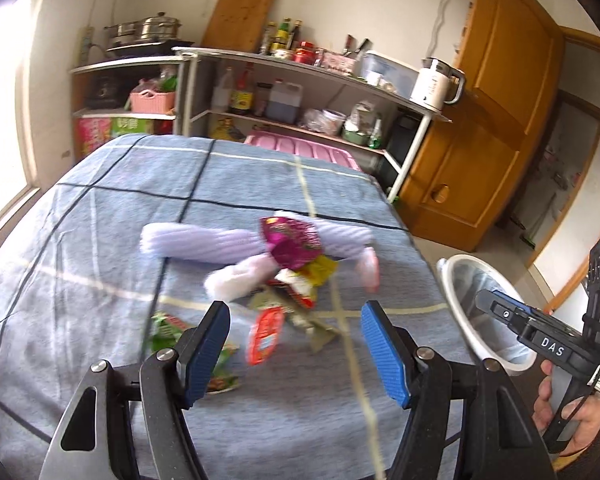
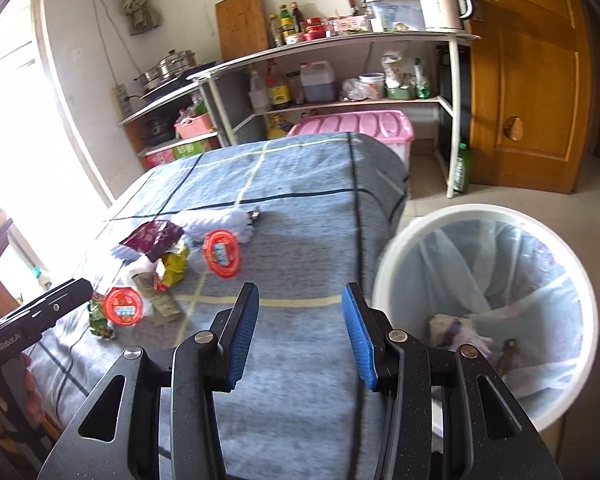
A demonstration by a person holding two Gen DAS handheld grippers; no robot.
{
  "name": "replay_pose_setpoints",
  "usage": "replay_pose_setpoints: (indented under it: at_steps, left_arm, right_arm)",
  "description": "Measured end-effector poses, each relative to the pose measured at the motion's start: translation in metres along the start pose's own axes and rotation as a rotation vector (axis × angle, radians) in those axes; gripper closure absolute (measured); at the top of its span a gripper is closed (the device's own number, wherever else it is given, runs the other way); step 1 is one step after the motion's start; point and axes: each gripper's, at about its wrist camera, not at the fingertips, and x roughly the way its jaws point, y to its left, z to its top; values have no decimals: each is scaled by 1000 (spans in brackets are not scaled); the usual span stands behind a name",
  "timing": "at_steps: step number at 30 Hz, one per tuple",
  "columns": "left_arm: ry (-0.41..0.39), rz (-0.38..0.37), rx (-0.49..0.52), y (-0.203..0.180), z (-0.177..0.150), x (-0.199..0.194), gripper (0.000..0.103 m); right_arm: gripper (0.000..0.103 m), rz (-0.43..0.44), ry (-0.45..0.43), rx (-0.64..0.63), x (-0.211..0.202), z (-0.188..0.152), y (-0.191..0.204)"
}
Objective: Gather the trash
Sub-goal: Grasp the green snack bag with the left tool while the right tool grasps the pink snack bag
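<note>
"DAS", "GenRobot.AI" on tool (image 1: pixel 548 346) bodies

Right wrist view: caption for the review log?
Open, empty right gripper over blue bedspread, wrappers ahead, lined bin beside.

Snack wrappers lie heaped on the blue checked bedspread (image 2: pixel 300 208) ahead of me: a crumpled purple wrapper (image 2: pixel 152 238) at eleven o'clock, a yellow wrapper (image 2: pixel 174 266) just below it, two round red lids (image 2: pixel 222 254) nearby. At three o'clock stands my white lined trash bin (image 2: pixel 484 320), holding some scraps.
</note>
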Motion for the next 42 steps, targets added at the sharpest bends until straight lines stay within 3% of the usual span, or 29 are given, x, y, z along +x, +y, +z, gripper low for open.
replay_pose_setpoints:
  at_steps: [12,23,29,31,35,42]
  left_arm:
    - [41,62,-82,58,-13,6,35]
    - [135,75,-131,75,-21,38,34]
    - [132,68,-128,78,-21,43,34]
    - [138,78,-113,75,-20,44,35]
    - [141,52,-120,77,-18,45,50]
    - [146,24,-113,75,-18,48,59]
  right_arm:
    - [58,74,23,-77,34,14,54]
    - [58,107,47,-101,54,28,75]
    - [57,154,59,-93,67,39,86]
    - [48,180,75,-99,74,42,93]
    - [46,187,90,-116,87,44,106]
    - [46,184,107,-101,110,49,112]
